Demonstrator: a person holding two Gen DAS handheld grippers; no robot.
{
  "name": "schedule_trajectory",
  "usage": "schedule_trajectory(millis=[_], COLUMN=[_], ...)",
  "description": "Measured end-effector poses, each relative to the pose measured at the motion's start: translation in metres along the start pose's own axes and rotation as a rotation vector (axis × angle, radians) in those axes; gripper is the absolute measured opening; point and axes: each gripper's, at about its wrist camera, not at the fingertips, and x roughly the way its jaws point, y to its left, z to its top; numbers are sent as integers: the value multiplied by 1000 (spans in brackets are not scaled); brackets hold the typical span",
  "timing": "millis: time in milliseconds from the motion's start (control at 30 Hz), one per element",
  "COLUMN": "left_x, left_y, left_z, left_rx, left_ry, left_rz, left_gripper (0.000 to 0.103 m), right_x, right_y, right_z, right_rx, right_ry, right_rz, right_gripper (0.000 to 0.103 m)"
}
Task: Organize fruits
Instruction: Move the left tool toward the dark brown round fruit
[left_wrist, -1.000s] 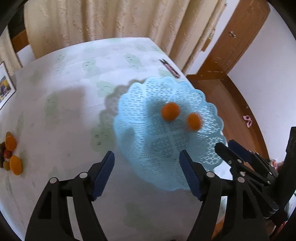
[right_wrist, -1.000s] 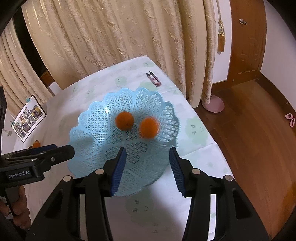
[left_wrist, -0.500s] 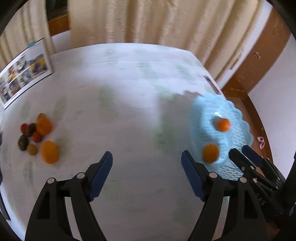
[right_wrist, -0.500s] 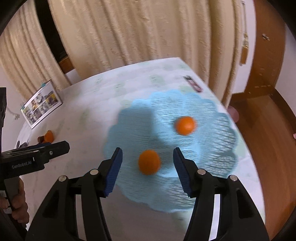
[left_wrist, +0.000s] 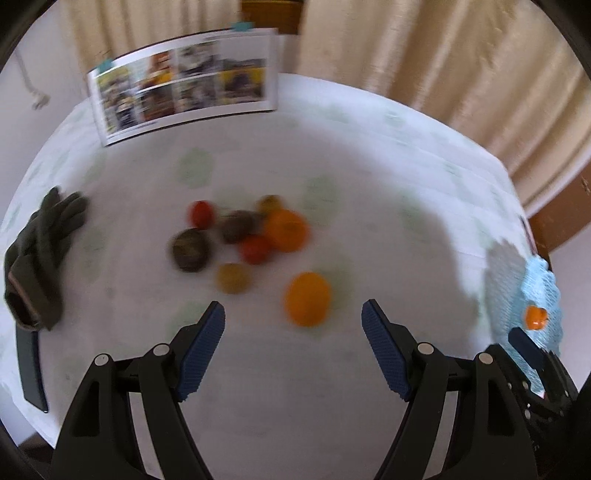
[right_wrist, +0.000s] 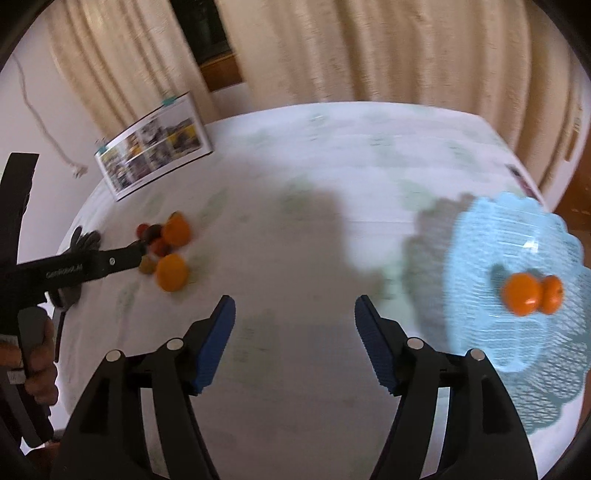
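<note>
Left wrist view, blurred: the left gripper (left_wrist: 293, 339) is seen with jaws spread wide and nothing between them; a loose orange (left_wrist: 307, 298) lies on the white tablecloth (left_wrist: 369, 177) just above the gap, nearer the right-hand pad, untouched; a larger orange (left_wrist: 286, 229) sits higher, at the right edge of the fruit cluster (left_wrist: 236, 240) of small red, dark and yellowish pieces, centre frame; which kinds these are cannot be told.

A dark green glove (left_wrist: 37, 254) is noted at the left edge; a photo sheet (left_wrist: 184, 81) stands at upper centre.

The light-blue lattice basket (left_wrist: 543, 295) appears at the far right edge, with one orange visible in it, well apart from the left gripper.

Right wrist view: the right gripper (right_wrist: 294, 336) has its jaws parted, having just been opening, with only bare cloth between them; the basket lies at right, beyond the right-hand pad, holding two oranges (right_wrist: 532, 293) that touch each other; the fruit cluster is at middle left, beside the tip of the left gripper, which is held by a hand (right_wrist: 37, 358) at lower left.
</note>
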Motion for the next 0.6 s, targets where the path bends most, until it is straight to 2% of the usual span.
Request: schedule_trajectory(millis=[100, 133, 200, 400, 600], left_x=[6, 7, 12, 31, 52], left_y=[29, 35, 50, 88, 108], left_z=[3, 3, 5, 16, 28], left_rx=[-31, -35, -44, -58, -76], left_ry=[10, 13, 14, 14, 33], left_rz=[29, 34, 43, 79, 31], left_gripper=[76, 77, 87, 88, 88], right_x=[13, 15, 21, 40, 55], right_y=[21, 26, 36, 61, 77], right_z=[2, 2, 3, 5, 6], right_rx=[-22, -25, -35, -59, -67], right_ry=[25, 29, 38, 76, 102], right_rz=[19, 22, 28, 37, 26], right_gripper=[70, 73, 78, 79, 79])
